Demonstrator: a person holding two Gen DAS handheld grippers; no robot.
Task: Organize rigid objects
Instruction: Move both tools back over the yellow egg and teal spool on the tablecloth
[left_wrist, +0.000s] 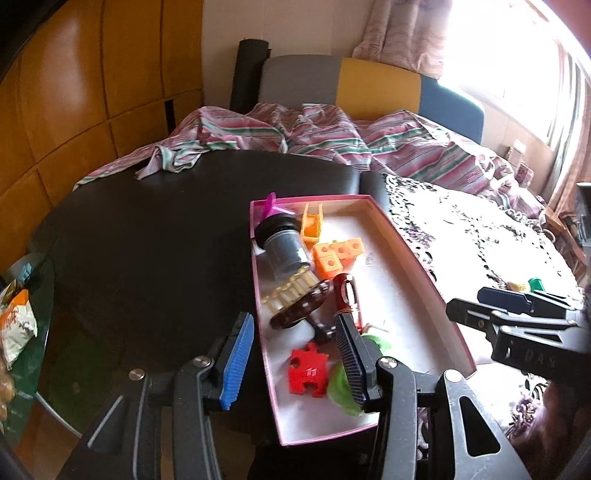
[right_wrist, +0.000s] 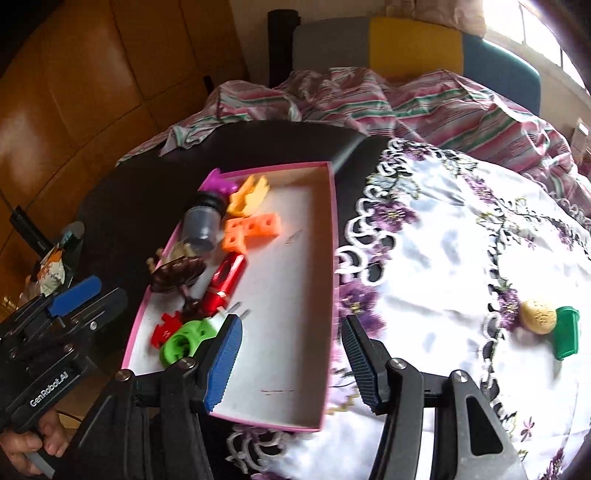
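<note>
Pink-rimmed tray (right_wrist: 330, 236) sat on the dark table (left_wrist: 147, 240), its right wall at the edge of the lace cloth (right_wrist: 443, 240). Contents crowded the tray's left half: one grey jar (left_wrist: 286, 251), one purple piece (right_wrist: 218, 182), one yellow-orange scoop (left_wrist: 312, 221), a cluster of orange cubes (right_wrist: 253, 229) (exact count unclear), one red cylinder (right_wrist: 225, 282), one dark brown stemmed piece (right_wrist: 177, 275), one red puzzle piece (left_wrist: 308, 373), one green ring piece (right_wrist: 183, 341). Right half of the tray floor was bare. Left gripper (left_wrist: 293, 363) had jaws wide apart, holding nothing; they straddled the tray's left wall, right jaw over the red puzzle piece and green ring piece. Right gripper (right_wrist: 291, 365) also spread wide and empty, jaws bracketing the near right part of the tray. Two items lay outside on the cloth, well right of the right jaws: one tan round object (right_wrist: 537, 316) touching one green cup (right_wrist: 565, 338).
</note>
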